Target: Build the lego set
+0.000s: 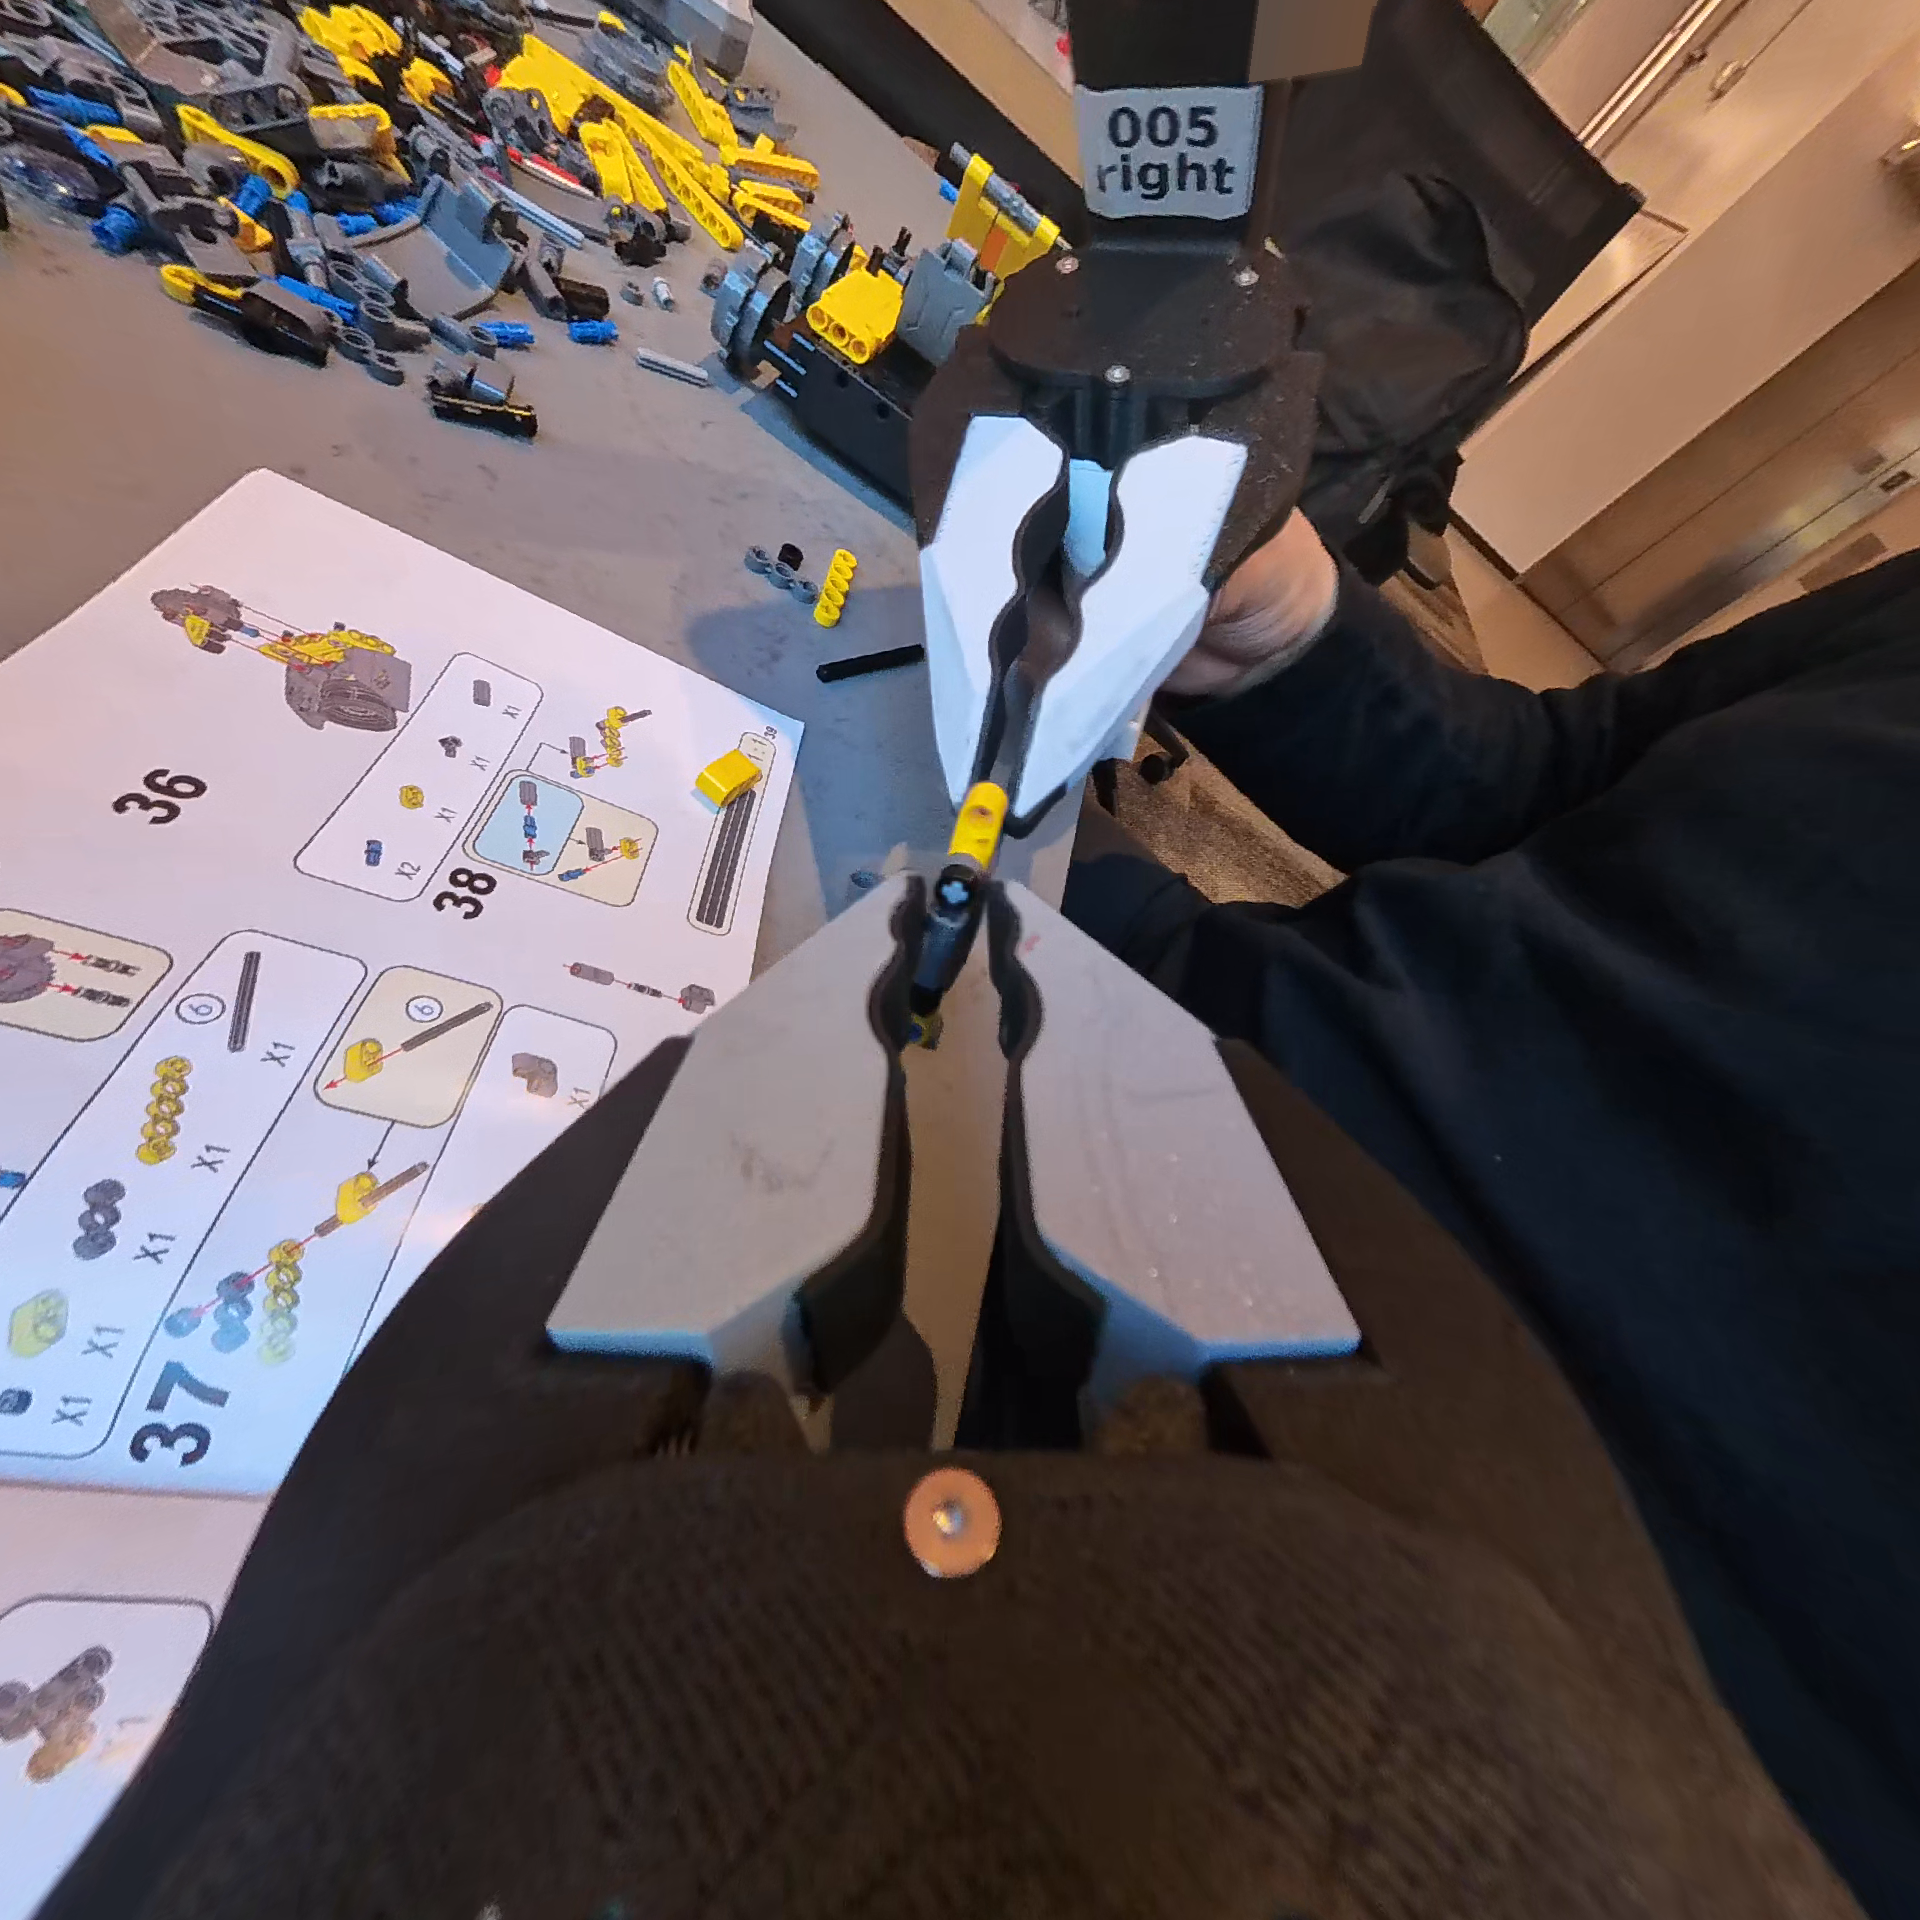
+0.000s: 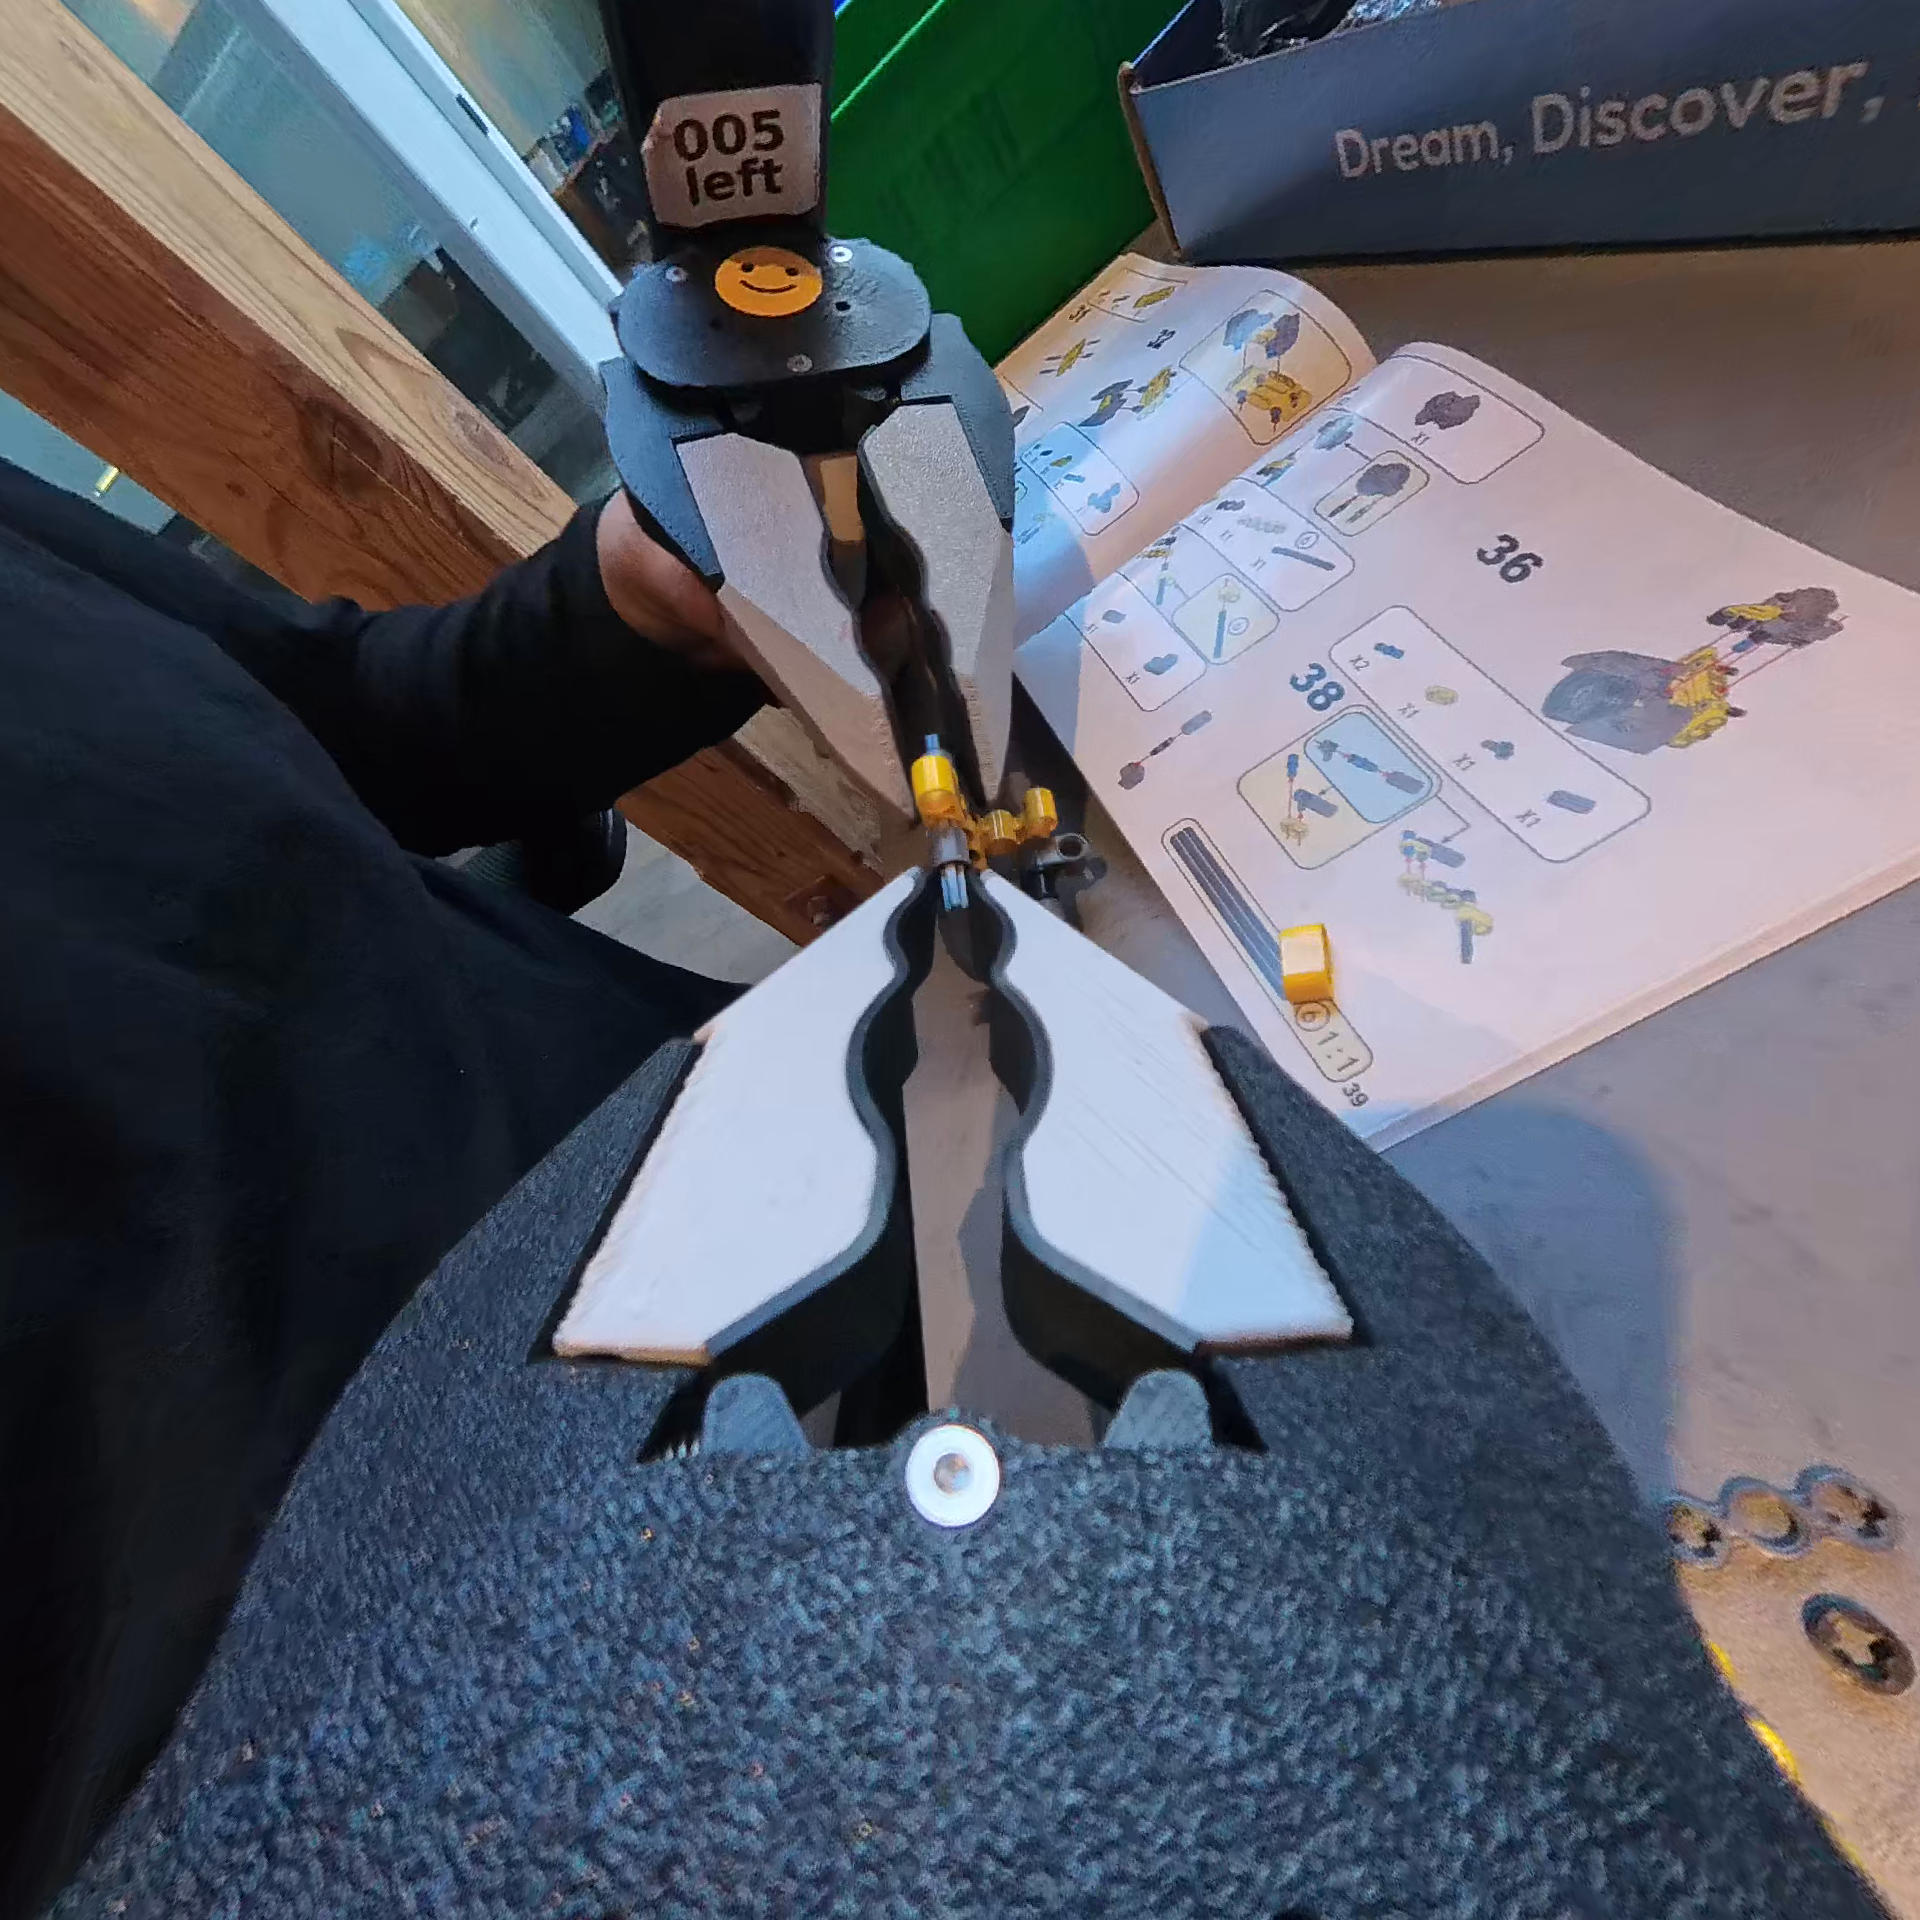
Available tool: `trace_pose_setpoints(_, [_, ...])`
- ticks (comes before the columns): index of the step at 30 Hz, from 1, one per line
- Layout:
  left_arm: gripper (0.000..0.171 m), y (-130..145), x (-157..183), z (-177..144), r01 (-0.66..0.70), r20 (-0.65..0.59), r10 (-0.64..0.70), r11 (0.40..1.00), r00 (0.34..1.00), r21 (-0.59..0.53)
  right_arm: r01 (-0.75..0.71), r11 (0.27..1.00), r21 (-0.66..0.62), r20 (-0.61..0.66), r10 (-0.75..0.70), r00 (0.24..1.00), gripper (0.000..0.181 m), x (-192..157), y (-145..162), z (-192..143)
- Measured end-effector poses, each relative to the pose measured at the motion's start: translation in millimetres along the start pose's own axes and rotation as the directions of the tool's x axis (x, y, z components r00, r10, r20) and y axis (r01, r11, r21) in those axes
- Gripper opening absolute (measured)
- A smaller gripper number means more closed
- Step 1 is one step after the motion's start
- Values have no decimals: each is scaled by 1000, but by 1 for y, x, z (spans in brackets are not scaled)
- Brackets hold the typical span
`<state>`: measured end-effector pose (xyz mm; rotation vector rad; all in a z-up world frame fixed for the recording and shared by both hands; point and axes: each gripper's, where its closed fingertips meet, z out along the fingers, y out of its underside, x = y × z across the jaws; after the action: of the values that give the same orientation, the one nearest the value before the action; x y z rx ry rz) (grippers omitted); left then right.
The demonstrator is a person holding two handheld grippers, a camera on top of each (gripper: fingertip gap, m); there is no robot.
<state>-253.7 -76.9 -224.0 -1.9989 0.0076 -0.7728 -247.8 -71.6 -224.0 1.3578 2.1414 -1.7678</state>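
- Two grippers meet tip to tip above the near edge of the grey surface (image 1: 582, 488); the left gripper (image 1: 951, 894) is clamped on a dark grey connector piece (image 1: 943, 935) whose cross-shaped end faces outward, its long axis running straight along the fingers toward the other gripper.
- The right gripper (image 2: 951, 894) is pinched shut on a thin grey axle (image 2: 953, 883), and in the left wrist view a yellow connector (image 1: 980, 821) sits at its tips (image 1: 987, 821); that yellow piece lines up end to end with the dark one, touching or very nearly so, hard to tell at this blur.
- In the right wrist view a yellow cross-shaped cluster (image 2: 1003, 826) juts sideways just behind the joint; it may belong to the held assembly.
- An open instruction booklet (image 1: 343, 935) lies flat on the surface beside the grippers; a small yellow block (image 1: 729, 777) rests on its page.
- Farther back, a spread of yellow, grey, black and blue parts (image 1: 416, 177) and a partly built yellow-and-grey model (image 1: 862, 301); a short yellow beam (image 1: 834, 587) and a black axle (image 1: 868, 663) lie nearer.
- A dark blue cardboard box (image 2: 1538, 135) and a green bin (image 2: 987, 187) stand beyond the booklet; wooden panelling (image 2: 260, 416) and pale cabinets (image 1: 1714, 312) frame the room.
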Motion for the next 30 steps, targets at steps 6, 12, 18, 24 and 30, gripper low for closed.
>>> trace_pose_setpoints(6, [6, -1, 1, 1, 19, -27, -19, 1000, 999, 2, 20, 1000, -7, -19, -20, 1000, 7, 2, 0, 0])
trace_pose_setpoints(12, [6, -2, 2, 2, 44, -48, -44, 999, 998, 5, 81, 995, -55, -33, -83, 996, 8, 0, 4, 5])
trace_pose_setpoints(18, [6, -2, 0, 1, 48, -37, -47, 999, 998, 12, 88, 994, -60, -30, -89, 996, 7, 0, 4, 5])
trace_pose_setpoints(24, [12, -2, 5, 1, 40, -64, -39, 999, 997, 12, 86, 994, -63, -14, -87, 996, 6, -1, 6, 5])
trace_pose_setpoints(30, [25, 2, 9, 3, -12, -61, 12, 1000, 998, -12, 86, 996, -33, 6, -86, 996, 4, -5, 2, 2])
